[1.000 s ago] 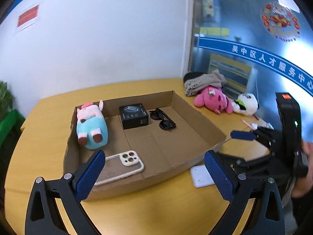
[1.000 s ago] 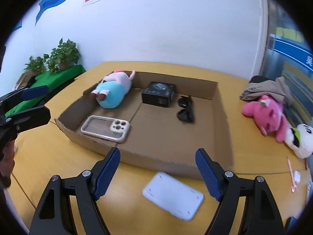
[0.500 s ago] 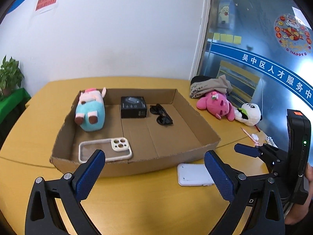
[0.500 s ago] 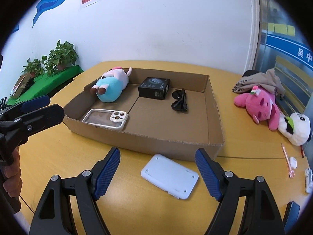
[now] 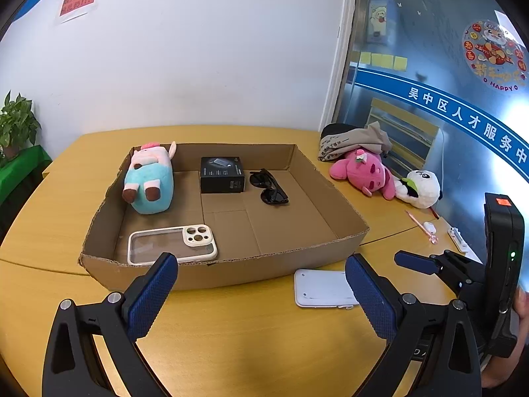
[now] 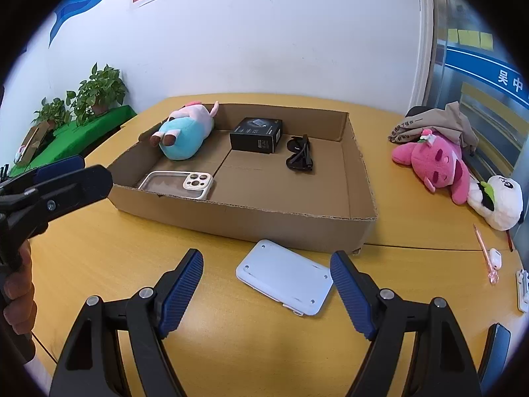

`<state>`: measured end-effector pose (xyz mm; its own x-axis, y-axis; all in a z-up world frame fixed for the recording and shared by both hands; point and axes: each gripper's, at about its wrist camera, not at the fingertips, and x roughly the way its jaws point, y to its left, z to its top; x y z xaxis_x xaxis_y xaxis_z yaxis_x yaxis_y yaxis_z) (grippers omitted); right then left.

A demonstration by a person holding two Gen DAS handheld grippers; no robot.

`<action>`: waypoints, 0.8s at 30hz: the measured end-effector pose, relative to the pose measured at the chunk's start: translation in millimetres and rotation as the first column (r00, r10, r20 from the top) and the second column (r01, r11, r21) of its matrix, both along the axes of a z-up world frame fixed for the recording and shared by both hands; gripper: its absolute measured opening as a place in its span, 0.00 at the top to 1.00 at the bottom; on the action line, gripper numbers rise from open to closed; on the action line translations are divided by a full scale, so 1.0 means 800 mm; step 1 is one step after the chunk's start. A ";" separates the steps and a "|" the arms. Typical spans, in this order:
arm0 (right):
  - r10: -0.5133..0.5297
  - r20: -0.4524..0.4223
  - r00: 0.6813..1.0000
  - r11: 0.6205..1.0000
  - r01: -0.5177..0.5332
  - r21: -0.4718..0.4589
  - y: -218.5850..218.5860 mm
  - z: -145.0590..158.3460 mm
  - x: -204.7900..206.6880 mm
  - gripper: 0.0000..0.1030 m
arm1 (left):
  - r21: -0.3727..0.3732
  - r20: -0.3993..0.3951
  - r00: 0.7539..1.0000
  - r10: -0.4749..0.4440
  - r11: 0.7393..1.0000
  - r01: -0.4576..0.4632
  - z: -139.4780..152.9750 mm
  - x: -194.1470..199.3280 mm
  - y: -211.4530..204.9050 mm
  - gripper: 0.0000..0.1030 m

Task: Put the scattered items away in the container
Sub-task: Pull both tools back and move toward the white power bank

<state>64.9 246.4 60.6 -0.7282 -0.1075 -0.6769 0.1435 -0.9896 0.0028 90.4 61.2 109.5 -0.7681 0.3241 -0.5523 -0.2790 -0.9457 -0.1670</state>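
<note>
The right tool (image 6: 266, 289) is wide open and holds nothing; the white flat device (image 6: 284, 276) lies on the bench (image 6: 99, 248) between its fingers, in the lower centre of the frame, just in front of the cardboard box (image 6: 251, 218). The left tool (image 5: 261, 292) is also wide open and holds nothing. In the box are a phone case (image 5: 172, 244), a plush toy (image 5: 150, 178), a black box (image 5: 222, 174) and sunglasses (image 5: 269, 187).

Three plush toys (image 5: 149, 183) (image 5: 362, 172) (image 5: 420, 188), one cardboard box (image 5: 231, 273), one phone case (image 5: 172, 244), one sunglasses (image 5: 269, 190).
</note>
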 end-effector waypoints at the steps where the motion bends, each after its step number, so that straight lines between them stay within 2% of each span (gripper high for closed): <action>1: 0.002 0.004 1.000 1.000 -0.002 0.001 -0.001 -0.001 0.000 0.23 | 0.003 0.001 1.000 0.001 1.000 -0.001 0.000 0.001 0.000 0.00; 5: 0.006 0.014 1.000 1.000 -0.006 -0.005 0.000 -0.006 0.000 0.23 | 0.015 -0.006 1.000 0.016 1.000 -0.016 -0.001 0.003 -0.002 0.00; 11: 0.053 0.012 0.998 0.999 -0.054 0.008 0.011 -0.023 0.004 0.23 | 0.019 0.026 1.000 0.009 1.000 -0.009 -0.013 0.001 -0.002 0.00; 14: 0.108 0.010 0.994 0.994 -0.108 0.026 0.024 -0.041 0.007 0.23 | 0.025 0.072 0.997 -0.017 1.000 0.015 -0.029 -0.003 0.002 0.00; 19: 0.187 0.090 0.978 0.980 -0.192 0.046 0.047 -0.084 -0.008 0.23 | 0.060 0.169 0.984 -0.061 0.997 0.052 -0.067 -0.011 0.013 0.00; 24: 0.311 0.092 0.946 0.945 -0.318 0.071 0.040 -0.095 -0.027 0.23 | 0.068 0.223 0.972 -0.070 0.996 0.056 -0.093 -0.014 0.020 0.00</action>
<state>43.1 278.6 -15.2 -0.6109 -0.2628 -0.7468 0.4500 -0.8913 -0.0544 79.0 77.1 35.4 -0.6036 0.4058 -0.6863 -0.2861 -0.9137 -0.2886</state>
